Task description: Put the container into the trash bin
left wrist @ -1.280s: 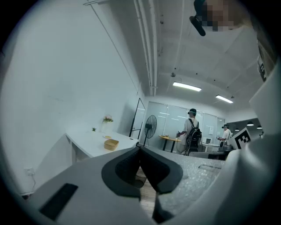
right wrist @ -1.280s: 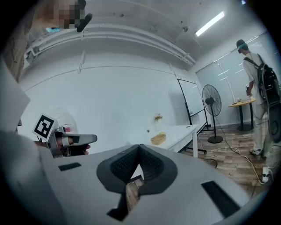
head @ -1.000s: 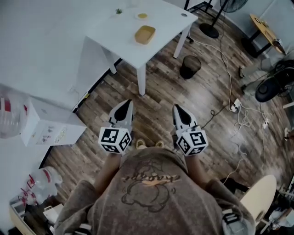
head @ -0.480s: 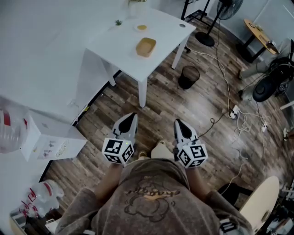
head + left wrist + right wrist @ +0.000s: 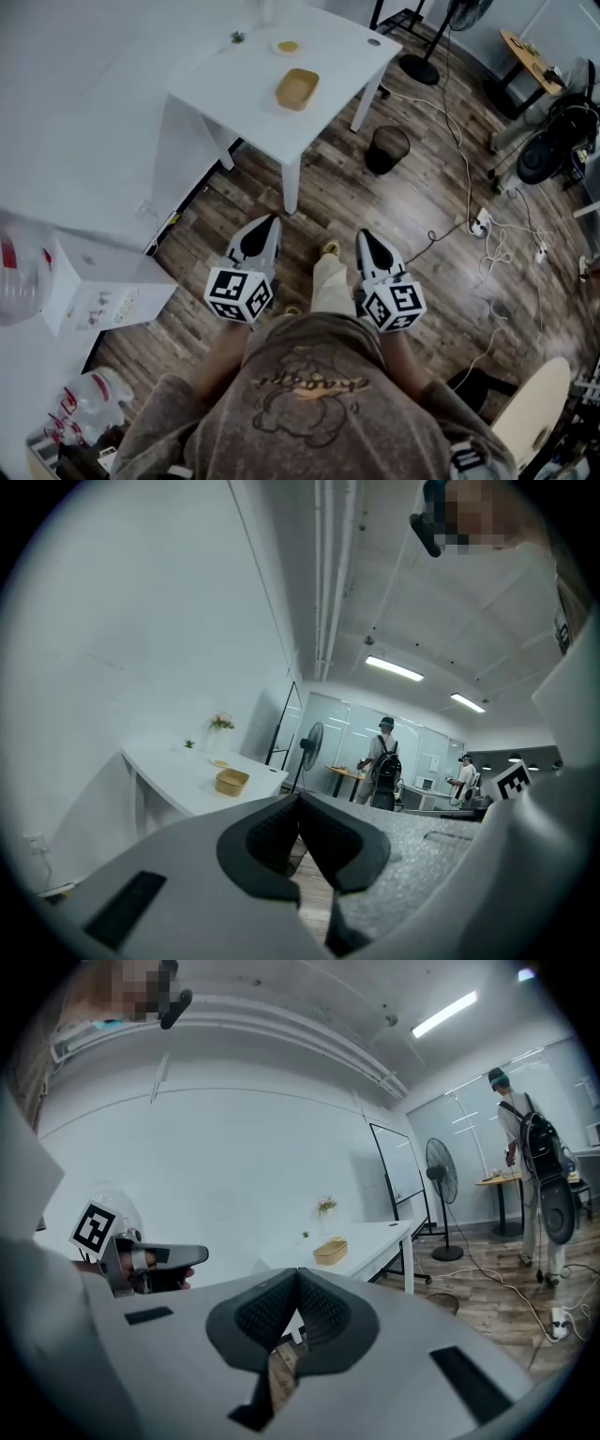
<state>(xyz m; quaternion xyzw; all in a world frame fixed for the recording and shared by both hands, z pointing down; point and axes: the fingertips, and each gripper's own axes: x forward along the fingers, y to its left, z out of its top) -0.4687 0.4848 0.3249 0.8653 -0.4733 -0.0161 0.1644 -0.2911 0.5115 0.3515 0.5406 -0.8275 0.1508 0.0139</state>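
Observation:
A tan container (image 5: 297,88) sits on the white table (image 5: 253,103) ahead of me; it also shows as a small tan container (image 5: 231,781) in the left gripper view and as the container (image 5: 330,1252) in the right gripper view. A black mesh trash bin (image 5: 387,149) stands on the wood floor right of the table. My left gripper (image 5: 264,225) and right gripper (image 5: 366,235) are held level in front of my body, well short of the table. Both are shut with nothing between the jaws, as the left gripper (image 5: 299,800) and right gripper (image 5: 298,1275) views show.
A white box (image 5: 98,286) and a clear jug stand at the left. Cables and a power strip (image 5: 480,222) lie on the floor to the right, near a standing fan base (image 5: 421,67). Two people (image 5: 382,763) stand at the far glass wall. A small plate (image 5: 287,46) is on the table.
I have walked towards the table: table and bin have come closer and lower in the head view. A leg has stepped forward between the grippers. Both grippers stay shut.

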